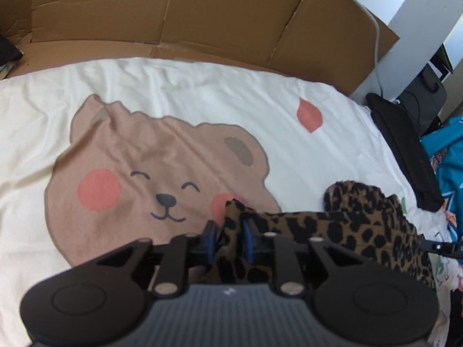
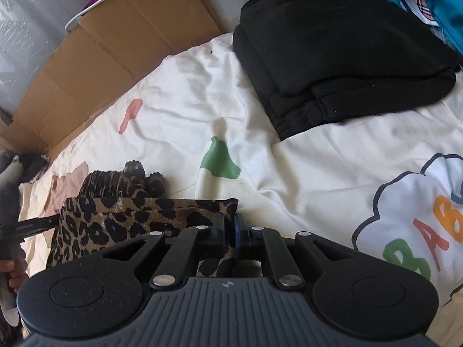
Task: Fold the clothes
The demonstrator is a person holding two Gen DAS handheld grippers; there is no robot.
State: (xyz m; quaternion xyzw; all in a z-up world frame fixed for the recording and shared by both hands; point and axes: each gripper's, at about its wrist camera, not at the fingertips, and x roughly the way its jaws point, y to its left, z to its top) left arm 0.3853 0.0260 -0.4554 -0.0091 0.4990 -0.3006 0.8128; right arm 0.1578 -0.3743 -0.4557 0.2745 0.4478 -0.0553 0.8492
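Both claws, the left claw (image 1: 228, 238) and the right claw (image 2: 229, 232), are clenched on opposite corners of the leopard-print garment (image 1: 361, 231), stretched between them over the bedsheet (image 1: 202, 86), probably to carry an edge across for a fold.

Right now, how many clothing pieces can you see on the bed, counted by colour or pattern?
Leopard print garment: 1, held by both grippers
Black folded garment: 1
Teal garment: 1, only partly in view
Total: 3
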